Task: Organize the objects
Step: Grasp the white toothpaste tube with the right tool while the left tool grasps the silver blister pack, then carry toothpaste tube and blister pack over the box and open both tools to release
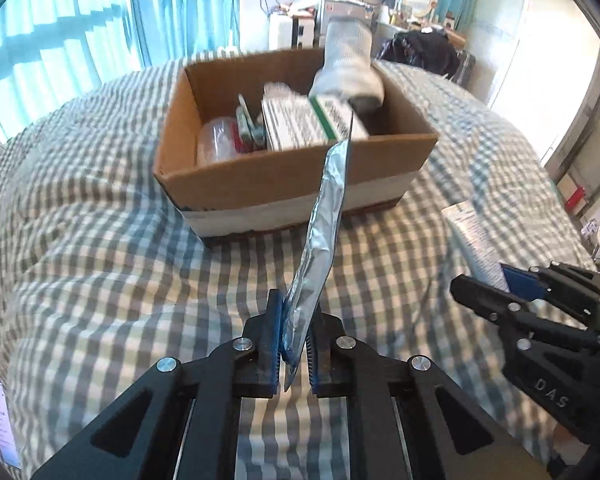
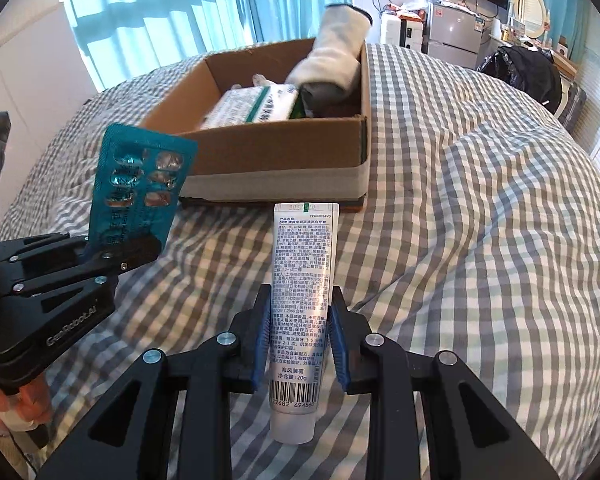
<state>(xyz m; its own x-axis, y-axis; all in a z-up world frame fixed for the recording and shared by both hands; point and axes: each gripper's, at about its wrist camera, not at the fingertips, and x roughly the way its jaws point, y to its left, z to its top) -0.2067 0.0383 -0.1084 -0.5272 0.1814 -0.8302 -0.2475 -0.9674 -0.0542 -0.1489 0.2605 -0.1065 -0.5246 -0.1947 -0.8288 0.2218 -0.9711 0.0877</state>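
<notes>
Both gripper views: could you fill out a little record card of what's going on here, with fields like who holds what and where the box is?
Left gripper: shut on blister pack, seen edge-on
Right gripper: shut on tube, cap end toward camera
Cardboard box: open, on checkered bedspread, ahead of both grippers
Box contents: rolled sock, medicine carton, smaller items

The white tube [image 2: 302,312] carries dense Chinese print, "海风薄荷", "净含量: 20g", and a barcode with digits "72682 694560"; the left tongs [image 2: 112,256] bear "GenRobot.AI", and the right tongs [image 1: 512,288] show the letters "DAS"
</notes>
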